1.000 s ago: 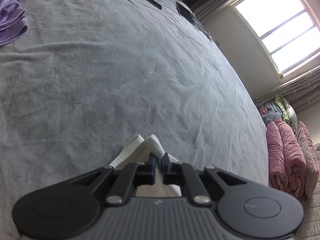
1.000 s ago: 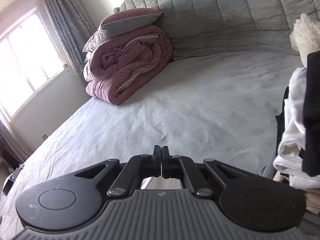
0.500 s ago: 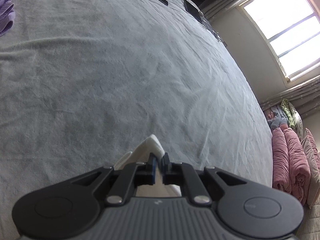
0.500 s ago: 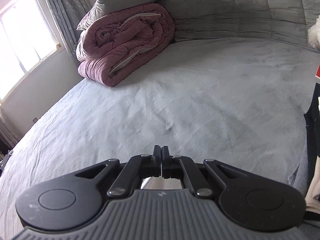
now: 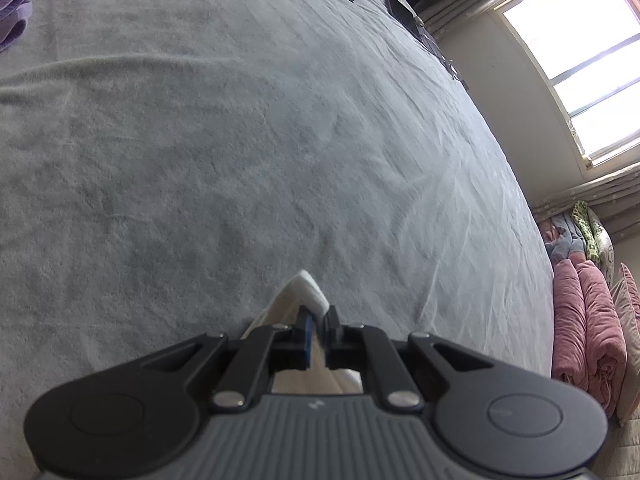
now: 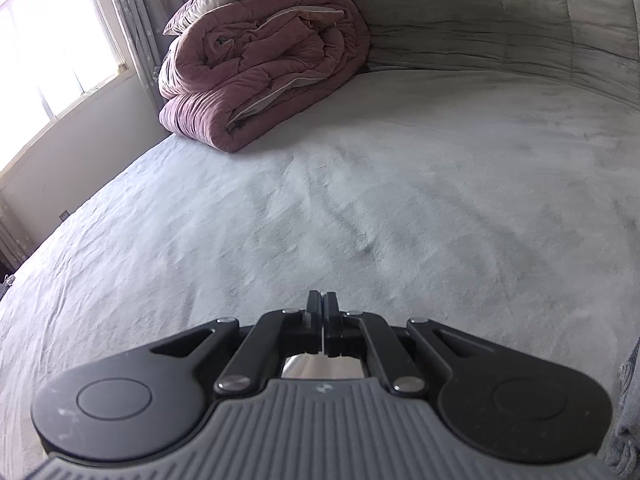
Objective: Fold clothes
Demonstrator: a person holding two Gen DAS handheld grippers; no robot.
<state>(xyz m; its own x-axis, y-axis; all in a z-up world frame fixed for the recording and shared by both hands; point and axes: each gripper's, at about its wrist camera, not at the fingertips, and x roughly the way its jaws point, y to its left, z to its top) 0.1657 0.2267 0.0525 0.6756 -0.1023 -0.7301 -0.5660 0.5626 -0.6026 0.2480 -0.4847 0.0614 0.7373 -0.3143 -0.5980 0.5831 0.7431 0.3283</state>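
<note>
My left gripper (image 5: pixel 318 316) is shut on a fold of a white garment (image 5: pixel 306 286), which sticks up a little past the fingertips and runs back under the jaws. It hovers over the grey bedspread (image 5: pixel 240 140). My right gripper (image 6: pixel 322 300) is shut too, with a thin pale line between its pads and a strip of pale fabric (image 6: pixel 320 364) showing beneath them. The rest of the garment is hidden below both grippers.
Purple clothes (image 5: pixel 12 16) lie at the far left of the bed. A rolled pink quilt (image 6: pixel 260 68) with a pillow sits against the padded headboard (image 6: pixel 480 20). Two dark flat objects (image 5: pixel 400 10) rest near the bed's far edge. Grey cloth (image 6: pixel 628 400) shows at the right edge.
Both grippers stay shut. The left view has shifted so the purple clothes slide nearly out of frame. The right view has swung left, and the stacked clothes at its right have left the frame.
</note>
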